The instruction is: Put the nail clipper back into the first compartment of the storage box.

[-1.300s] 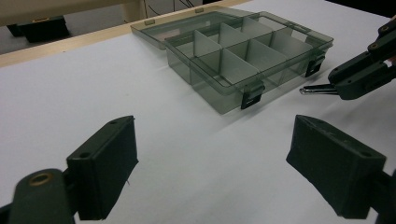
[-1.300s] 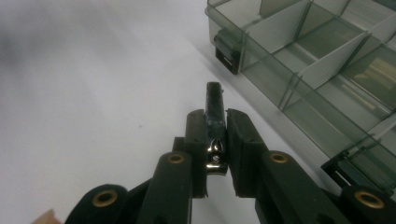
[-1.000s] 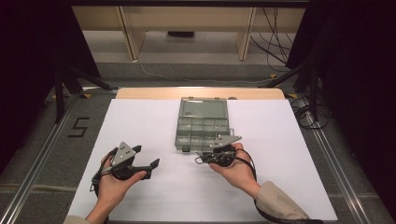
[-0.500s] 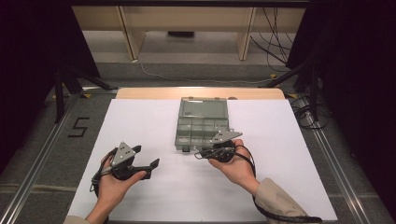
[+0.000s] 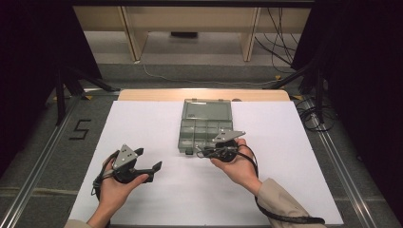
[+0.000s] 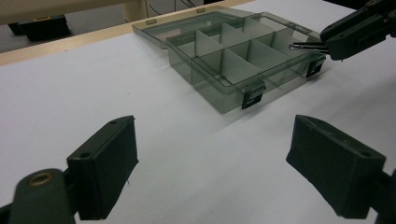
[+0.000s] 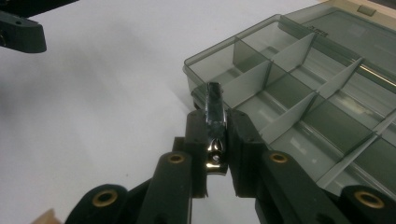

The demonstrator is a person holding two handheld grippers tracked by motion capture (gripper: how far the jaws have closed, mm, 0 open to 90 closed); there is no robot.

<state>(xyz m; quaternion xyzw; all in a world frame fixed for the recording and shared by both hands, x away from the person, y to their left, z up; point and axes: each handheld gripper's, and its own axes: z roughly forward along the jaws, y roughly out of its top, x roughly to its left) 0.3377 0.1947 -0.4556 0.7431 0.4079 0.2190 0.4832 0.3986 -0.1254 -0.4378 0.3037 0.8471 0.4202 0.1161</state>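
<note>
The right gripper [image 7: 217, 154] is clamped on a small shiny metal nail clipper [image 7: 215, 128], pinched edge-on between its black jaws so the slim tip sticks out forward; held that way, the free end can be lowered into a narrow cell without the jaws fouling the dividers, which I judge to be the reason for the grip. In the high view the clipper [image 5: 207, 152] hangs just off the near edge of the smoky grey translucent plastic compartment box [image 5: 205, 127], at about 6 o'clock from the box's centre, not yet over any cell. The box lies with its hinged lid folded flat back toward 12 o'clock, leaving the grid of cells open to the person; every compartment that shows looks empty, though the farthest cells are hard to read. Two dark latches hang on its near wall. The left gripper [image 5: 146, 160] rests at about 8 o'clock from the box on the white tabletop [image 5: 142, 118], jaws spread wide and holding nothing, apparently kept clear.
</note>
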